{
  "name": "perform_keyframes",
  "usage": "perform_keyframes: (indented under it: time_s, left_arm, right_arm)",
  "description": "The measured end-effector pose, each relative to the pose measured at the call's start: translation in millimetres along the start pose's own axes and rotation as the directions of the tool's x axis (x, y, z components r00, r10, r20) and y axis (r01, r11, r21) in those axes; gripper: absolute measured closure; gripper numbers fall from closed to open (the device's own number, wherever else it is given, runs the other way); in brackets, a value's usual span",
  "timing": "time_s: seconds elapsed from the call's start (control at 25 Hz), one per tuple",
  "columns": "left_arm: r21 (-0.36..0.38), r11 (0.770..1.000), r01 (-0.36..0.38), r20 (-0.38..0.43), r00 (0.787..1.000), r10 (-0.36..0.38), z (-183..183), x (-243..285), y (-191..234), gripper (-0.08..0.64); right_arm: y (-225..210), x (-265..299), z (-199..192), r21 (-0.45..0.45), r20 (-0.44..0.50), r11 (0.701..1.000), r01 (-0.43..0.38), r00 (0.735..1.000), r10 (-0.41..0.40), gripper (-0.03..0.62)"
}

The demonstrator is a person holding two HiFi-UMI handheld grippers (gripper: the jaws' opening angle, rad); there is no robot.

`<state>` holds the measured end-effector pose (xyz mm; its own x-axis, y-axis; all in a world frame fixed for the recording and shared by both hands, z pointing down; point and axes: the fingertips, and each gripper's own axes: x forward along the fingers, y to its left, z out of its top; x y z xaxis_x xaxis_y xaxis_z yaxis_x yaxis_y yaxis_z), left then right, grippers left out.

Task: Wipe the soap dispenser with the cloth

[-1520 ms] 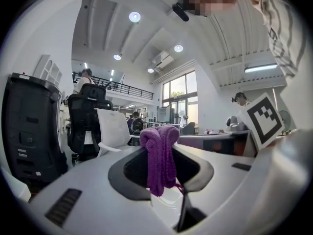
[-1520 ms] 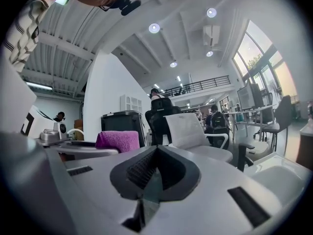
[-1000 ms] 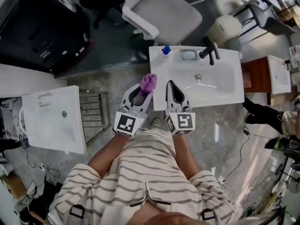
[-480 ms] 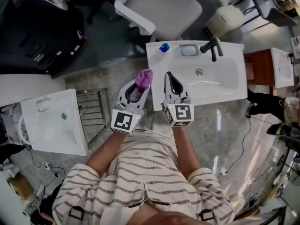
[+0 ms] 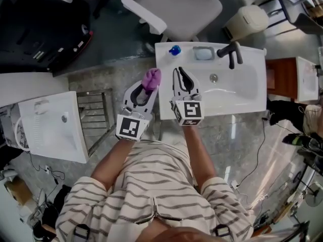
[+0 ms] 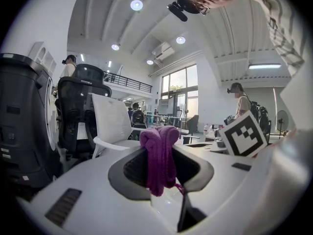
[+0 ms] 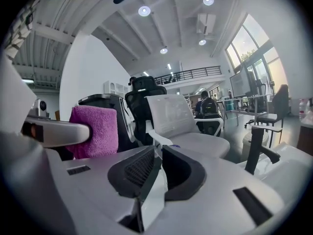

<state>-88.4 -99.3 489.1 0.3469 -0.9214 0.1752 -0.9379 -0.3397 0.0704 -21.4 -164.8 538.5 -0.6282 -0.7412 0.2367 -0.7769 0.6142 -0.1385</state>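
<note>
Soap dispenser [image 5: 175, 50], likely light, hard, slick: ahead of your right gripper [image 5: 177, 72], whose empty jaws have just been opening slightly; grasp its body low; soft cloth [image 5: 151, 78] pinched in your left gripper [image 5: 149, 86].

One cloth [image 5: 151, 78], one soap dispenser [image 5: 175, 50], two grippers [image 5: 147, 89] [image 5: 179, 73]

Cloth [image 5: 151, 78]: purple, bunched, clamped in left gripper [image 5: 148, 88] jaws. Dispenser [image 5: 175, 50]: blue-topped, upright, sink's [image 5: 212, 111] far-left corner.
</note>
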Motion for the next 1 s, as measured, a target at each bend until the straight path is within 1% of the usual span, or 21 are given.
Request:
perform_keyframes:
  time_s: [0.12, 0.56, 0.76, 1.0]
  left_arm:
    - [-0.013, 1.0, -0.008, -0.004, 1.0, 0.008, -2, 4, 1, 0.443]
    - [-0.021, 1.0, -0.014, -0.024, 1.0, 0.013, -10, 17, 9, 0.443]
    - [-0.023, 1.0, -0.006, -0.036, 0.999, 0.005, -16, 21, 11, 0.443]
    - [-0.035, 0.999, -0.003, -0.049, 0.999, 0.002, -22, 22, 12, 0.443]
  right_arm:
    - [-4, 11, -7, -0.02, -0.015, 1.0, 0.004, 1.0, -0.004, 0.529]
    - [-28, 54, -34, -0.021, -0.061, 1.0, 0.023, 0.998, -0.024, 0.462]
    - [-36, 69, -44, -0.029, -0.075, 0.999, 0.037, 0.996, -0.039, 0.442]
    - [-41, 83, -52, -0.057, -0.089, 0.998, 0.033, 0.995, -0.038, 0.433]
